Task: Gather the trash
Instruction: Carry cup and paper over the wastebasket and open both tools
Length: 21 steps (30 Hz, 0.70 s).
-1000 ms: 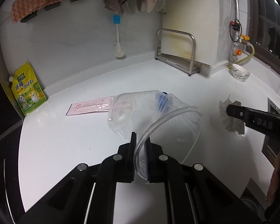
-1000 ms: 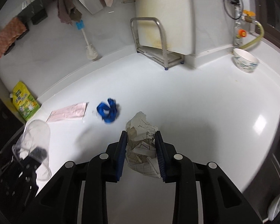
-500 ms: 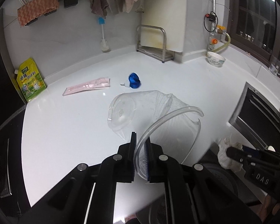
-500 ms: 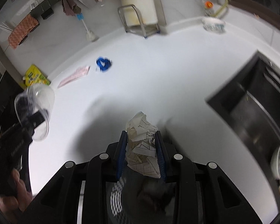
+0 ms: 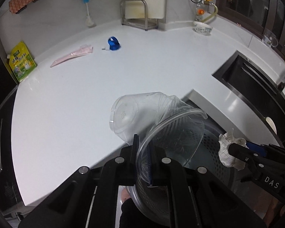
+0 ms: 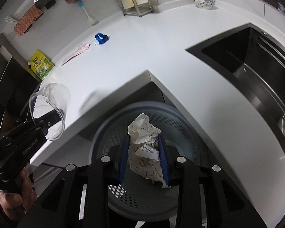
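Observation:
My left gripper (image 5: 144, 142) is shut on the rim of a crushed clear plastic cup (image 5: 155, 117) and holds it over the counter's front edge, beside the grey perforated trash bin (image 5: 210, 148). The cup also shows in the right wrist view (image 6: 51, 104). My right gripper (image 6: 144, 138) is shut on a crumpled paper ball (image 6: 144, 142) and holds it above the open bin (image 6: 180, 131). The ball also shows in the left wrist view (image 5: 226, 148). A blue crumpled wrapper (image 5: 113, 43) and a pink flat packet (image 5: 72, 55) lie on the white counter (image 5: 85, 95).
A black sink (image 6: 256, 57) is set in the counter at the right. A yellow-green pouch (image 5: 21, 62), a bottle brush (image 5: 88, 17), a metal rack (image 5: 138, 13) and a bowl (image 5: 202, 27) stand along the back wall. The bin sits below the counter's inner corner (image 6: 148, 72).
Both grippers have drawn back from the counter and now hang over the bin below its corner. The paper ball and the cup stay held.

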Motion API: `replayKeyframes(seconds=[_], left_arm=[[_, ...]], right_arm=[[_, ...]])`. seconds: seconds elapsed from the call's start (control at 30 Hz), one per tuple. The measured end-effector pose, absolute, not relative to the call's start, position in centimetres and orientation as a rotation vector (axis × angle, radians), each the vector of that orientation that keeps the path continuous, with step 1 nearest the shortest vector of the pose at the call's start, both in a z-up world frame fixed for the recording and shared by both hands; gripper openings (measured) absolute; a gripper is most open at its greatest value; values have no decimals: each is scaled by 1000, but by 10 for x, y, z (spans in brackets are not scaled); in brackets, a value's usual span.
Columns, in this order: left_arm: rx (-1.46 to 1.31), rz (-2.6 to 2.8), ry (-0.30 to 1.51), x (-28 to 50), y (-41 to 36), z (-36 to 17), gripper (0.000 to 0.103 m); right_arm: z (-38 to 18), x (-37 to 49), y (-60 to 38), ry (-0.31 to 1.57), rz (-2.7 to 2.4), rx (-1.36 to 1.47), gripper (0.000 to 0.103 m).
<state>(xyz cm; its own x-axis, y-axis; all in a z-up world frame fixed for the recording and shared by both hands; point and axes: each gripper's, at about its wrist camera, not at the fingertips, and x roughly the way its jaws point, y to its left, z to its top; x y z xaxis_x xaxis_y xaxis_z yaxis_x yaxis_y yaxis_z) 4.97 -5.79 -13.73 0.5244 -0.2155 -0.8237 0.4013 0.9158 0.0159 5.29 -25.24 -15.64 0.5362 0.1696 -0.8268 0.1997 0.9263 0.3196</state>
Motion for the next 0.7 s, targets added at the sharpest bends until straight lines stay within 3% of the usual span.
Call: replayKeyframes(seconds=[0.7], left_arm=[[264,-410,1056,23,-72,-162,11]], right_arm=[[-169,32,-259,1016,33,448,35]])
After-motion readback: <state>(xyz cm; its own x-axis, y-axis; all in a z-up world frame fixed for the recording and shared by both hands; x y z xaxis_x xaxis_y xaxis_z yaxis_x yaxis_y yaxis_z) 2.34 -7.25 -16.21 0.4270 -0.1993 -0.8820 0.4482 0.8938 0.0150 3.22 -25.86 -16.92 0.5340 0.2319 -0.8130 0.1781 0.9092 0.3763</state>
